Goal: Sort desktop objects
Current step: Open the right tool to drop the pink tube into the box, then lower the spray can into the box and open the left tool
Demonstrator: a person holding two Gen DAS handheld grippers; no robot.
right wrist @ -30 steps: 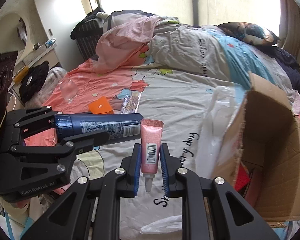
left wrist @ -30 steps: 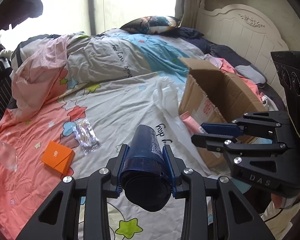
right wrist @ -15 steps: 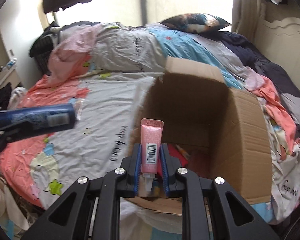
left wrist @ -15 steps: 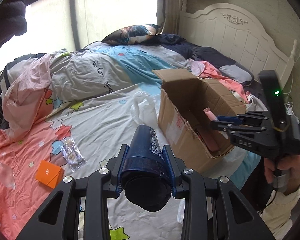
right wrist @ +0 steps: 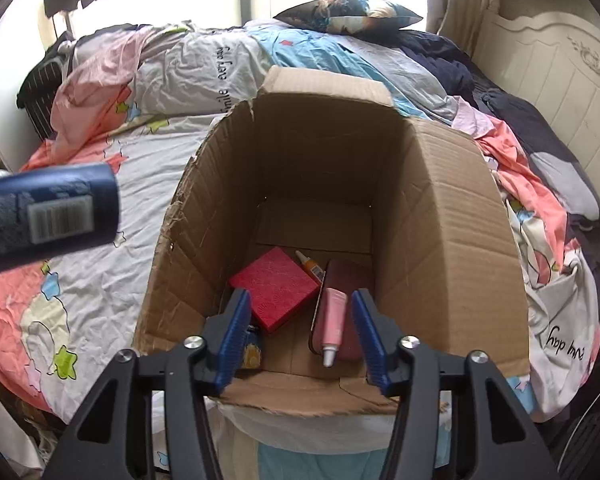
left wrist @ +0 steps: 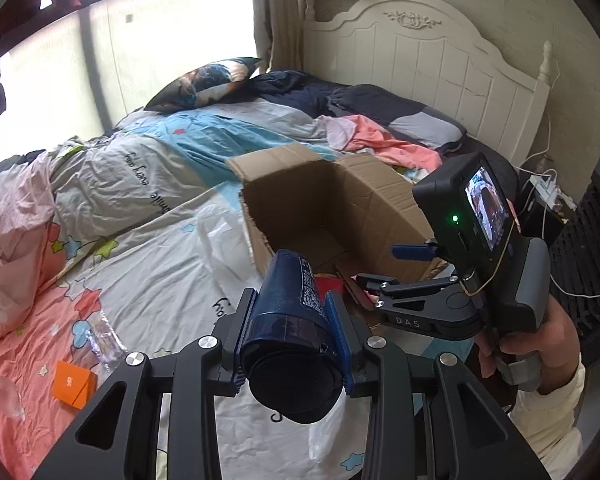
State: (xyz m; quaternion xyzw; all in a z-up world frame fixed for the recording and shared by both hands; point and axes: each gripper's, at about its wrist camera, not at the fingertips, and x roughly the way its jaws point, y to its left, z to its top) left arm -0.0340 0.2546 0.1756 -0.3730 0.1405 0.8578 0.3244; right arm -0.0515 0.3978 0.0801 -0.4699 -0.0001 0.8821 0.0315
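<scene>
Rumpled cartoon bedding carries an open cardboard box where the pink tube lies below the right gripper, jaws wide and empty, while the left gripper clamps a dark blue bottle near its cap, seemingly stiff, light and smooth.

Corrugated brown cardboard box, matt, its left edge torn rough. Inside, a glossy pink plastic tube and a textured red box. At nine o'clock, a shiny dark-blue plastic bottle. Ribbed blue pads, matt black arms, crumpled cotton bedsheet.
</scene>
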